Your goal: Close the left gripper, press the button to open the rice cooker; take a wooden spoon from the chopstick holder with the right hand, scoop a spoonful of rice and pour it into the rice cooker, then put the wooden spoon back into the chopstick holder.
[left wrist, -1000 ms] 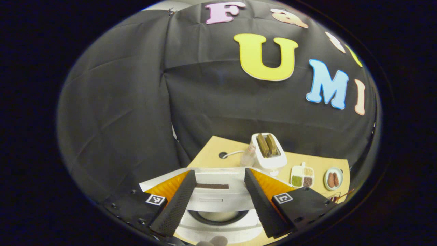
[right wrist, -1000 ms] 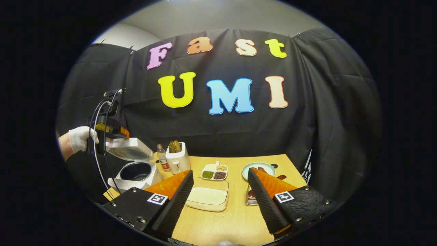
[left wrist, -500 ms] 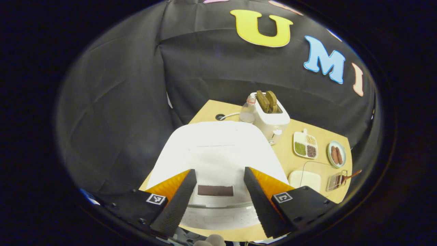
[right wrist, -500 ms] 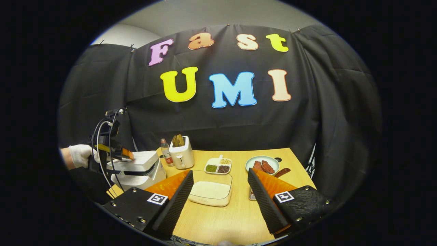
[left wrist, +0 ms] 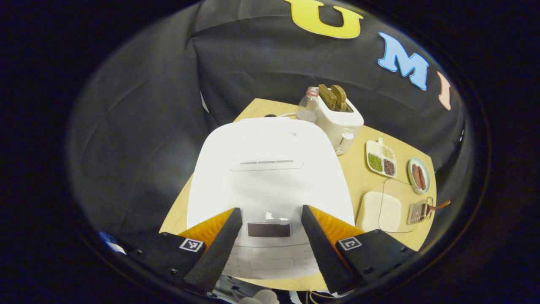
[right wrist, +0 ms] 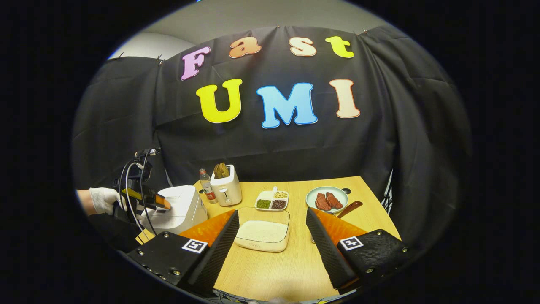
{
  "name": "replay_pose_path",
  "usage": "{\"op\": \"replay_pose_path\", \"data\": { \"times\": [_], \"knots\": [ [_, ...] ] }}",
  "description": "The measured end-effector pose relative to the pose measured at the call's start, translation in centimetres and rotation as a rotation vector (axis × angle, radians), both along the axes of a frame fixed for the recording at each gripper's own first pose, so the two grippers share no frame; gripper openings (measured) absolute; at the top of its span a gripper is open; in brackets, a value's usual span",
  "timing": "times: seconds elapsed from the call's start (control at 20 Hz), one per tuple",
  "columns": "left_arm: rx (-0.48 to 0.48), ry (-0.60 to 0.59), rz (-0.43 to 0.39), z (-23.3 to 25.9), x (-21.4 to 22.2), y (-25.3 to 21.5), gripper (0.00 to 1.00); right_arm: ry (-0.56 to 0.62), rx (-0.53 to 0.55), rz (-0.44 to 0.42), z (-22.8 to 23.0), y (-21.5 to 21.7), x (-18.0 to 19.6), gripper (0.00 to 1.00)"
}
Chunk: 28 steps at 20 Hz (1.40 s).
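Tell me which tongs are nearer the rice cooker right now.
Left. Left tongs hover open right above the rice cooker lid; right tongs sit off beside it, above the rice tray.

In the right gripper view, the right tongs [right wrist: 270, 240] hid the near corners of the rice container [right wrist: 262, 231], and one finger [right wrist: 327, 240] covered most of the chopstick holder [right wrist: 312, 239], leaving just the wooden spoon's [right wrist: 348, 208] handle showing. The left tongs [right wrist: 162, 202] were too small there to tell how the fingers stood. In the left gripper view, the rice cooker's [left wrist: 270, 177] front was partly screened by the left tongs' own fingers [left wrist: 217, 249], and the holder [left wrist: 417, 212] was too small to make out.
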<state>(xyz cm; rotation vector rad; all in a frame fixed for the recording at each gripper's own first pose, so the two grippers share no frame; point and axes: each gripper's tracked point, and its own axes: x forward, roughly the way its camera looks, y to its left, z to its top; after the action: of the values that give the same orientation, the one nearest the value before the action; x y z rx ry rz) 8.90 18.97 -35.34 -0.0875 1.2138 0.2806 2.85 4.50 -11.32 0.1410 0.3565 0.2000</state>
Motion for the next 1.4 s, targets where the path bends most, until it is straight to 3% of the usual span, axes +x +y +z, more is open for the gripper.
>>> {"op": "replay_pose_path", "data": {
  "times": [0.7,0.85,1.1,1.3,1.35,1.4],
  "knots": [
    [0.023,-0.082,0.012,0.5,0.7,0.4,1.0,-0.022,-0.007,-0.014,0.7,-0.7,0.0,0.98],
    [0.111,-0.262,-0.007,4.7,3.1,1.2,0.99,-0.066,-0.012,-0.038,1.7,-1.4,0.2,0.98],
    [0.253,-0.71,-0.124,19.7,5.8,-3.1,0.98,-0.152,-0.015,-0.083,4.8,-2.2,0.7,0.98],
    [0.191,-0.873,-0.182,27.6,1.4,-9.4,0.94,-0.237,-0.016,-0.133,7.9,-3.3,0.9,0.98],
    [0.171,-0.899,-0.187,29.3,0.0,-10.6,1.0,-0.259,-0.02,-0.142,8.8,-3.5,0.9,0.98],
    [0.157,-0.925,-0.195,30.6,-1.2,-11.7,0.98,-0.276,-0.025,-0.152,9.3,-3.7,0.8,0.98]
  ]
}}
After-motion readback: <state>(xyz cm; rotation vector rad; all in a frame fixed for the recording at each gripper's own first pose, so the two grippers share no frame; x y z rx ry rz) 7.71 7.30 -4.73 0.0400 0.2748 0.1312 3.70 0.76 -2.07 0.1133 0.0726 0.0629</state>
